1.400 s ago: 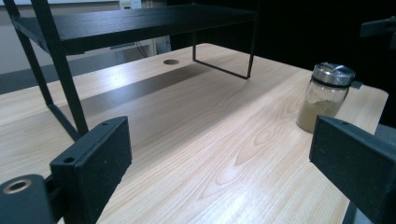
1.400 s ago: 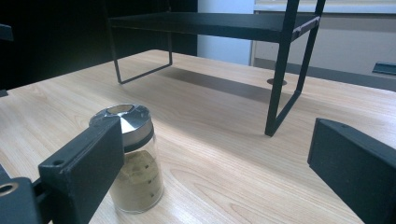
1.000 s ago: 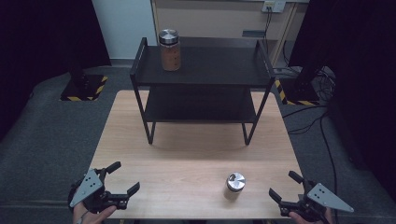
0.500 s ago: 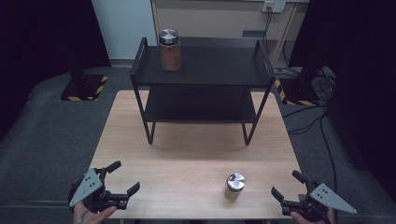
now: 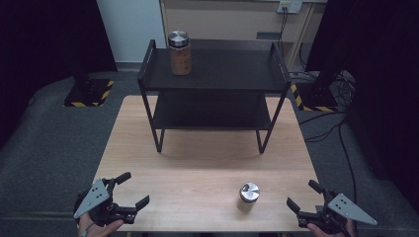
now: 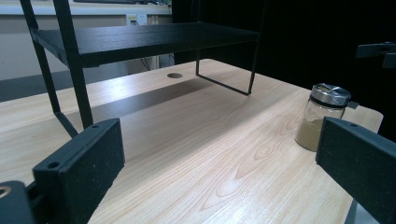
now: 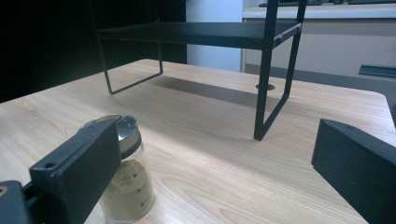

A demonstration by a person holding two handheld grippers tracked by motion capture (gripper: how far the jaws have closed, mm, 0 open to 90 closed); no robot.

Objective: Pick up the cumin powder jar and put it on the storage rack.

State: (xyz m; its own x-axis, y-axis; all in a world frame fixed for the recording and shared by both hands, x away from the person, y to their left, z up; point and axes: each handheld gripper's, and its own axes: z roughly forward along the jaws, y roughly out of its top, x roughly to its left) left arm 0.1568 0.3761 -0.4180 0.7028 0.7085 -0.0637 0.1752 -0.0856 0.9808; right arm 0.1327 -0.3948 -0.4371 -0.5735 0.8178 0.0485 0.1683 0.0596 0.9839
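Near the front edge of the table, right of centre, stands your nearest item: one small spice jar, upright, clear glass, round, with a shiny metal lid and a tan powder filling its lower part. It touches neither set of tongs.

Right tongs: open, jaws spread wide, held at the near right corner just beside the jar. Over the last second they have drifted a little right and nearer to you, while the jar has stayed put; judged from that, you are lining up an approach, not yet closing in. In the right gripper view the jar sits behind the left jaw, outside the gap, so you would need to swing across before closing.

Left tongs: open, empty, at the near left corner, well apart from the jar and unchanged.

Table: pale wood-grain top, smooth, matte.

Shelf rack: black metal, two tiers, thin square legs, standing at the far half of the table.

Second jar: taller, metal lid, brown contents, upright on the rack's top tier at far left.
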